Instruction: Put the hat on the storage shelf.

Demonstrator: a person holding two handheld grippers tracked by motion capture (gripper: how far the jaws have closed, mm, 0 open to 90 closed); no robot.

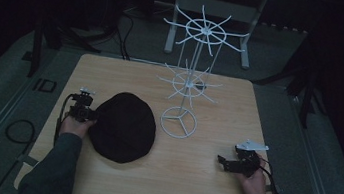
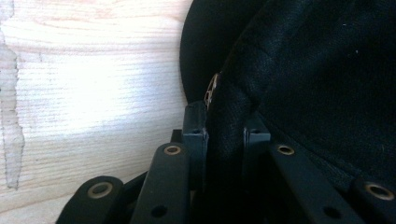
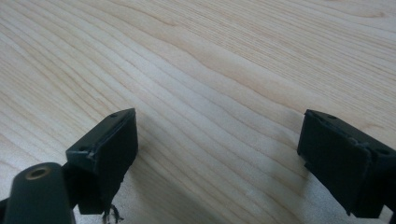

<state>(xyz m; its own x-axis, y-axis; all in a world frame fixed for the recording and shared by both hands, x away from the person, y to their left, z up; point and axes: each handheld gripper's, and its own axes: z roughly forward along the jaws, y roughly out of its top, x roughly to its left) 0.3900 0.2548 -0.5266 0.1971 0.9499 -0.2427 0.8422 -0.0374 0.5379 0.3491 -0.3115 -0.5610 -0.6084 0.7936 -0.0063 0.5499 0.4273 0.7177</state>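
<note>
Gripping the left rim of the black hat [image 1: 124,127], the left gripper [image 1: 88,114] has its two jaws pressed together on a fold of the dark cloth; in the left gripper view the fabric [image 2: 226,135] stands pinched between the pads, with a small brass-coloured fitting [image 2: 213,88] just above them. No earlier picture is needed to see that the hold is tight. The hat lies flat on the table [image 1: 209,182], left of its middle and nearer the near edge than the far one.

At the near right corner the right gripper [image 1: 223,162] rests low over the wood with its jaws wide apart and nothing between them; the right gripper view shows bare grain [image 3: 219,84] between the two pads. Bare wood lies between the hat and this gripper, and a wide strip runs along the near edge.

Farther back, just right of the hat, the round wire base of a white display rack [image 1: 178,122] stands on the table; its pole carries a lower ring of arms and a higher one that rises above the far edge. The far left corner is bare wood.

Beyond the table the room is dark; cables and a pale frame [image 1: 211,11] on the floor are hard to make out. Both forearms are cut off at the bottom of the high view.
</note>
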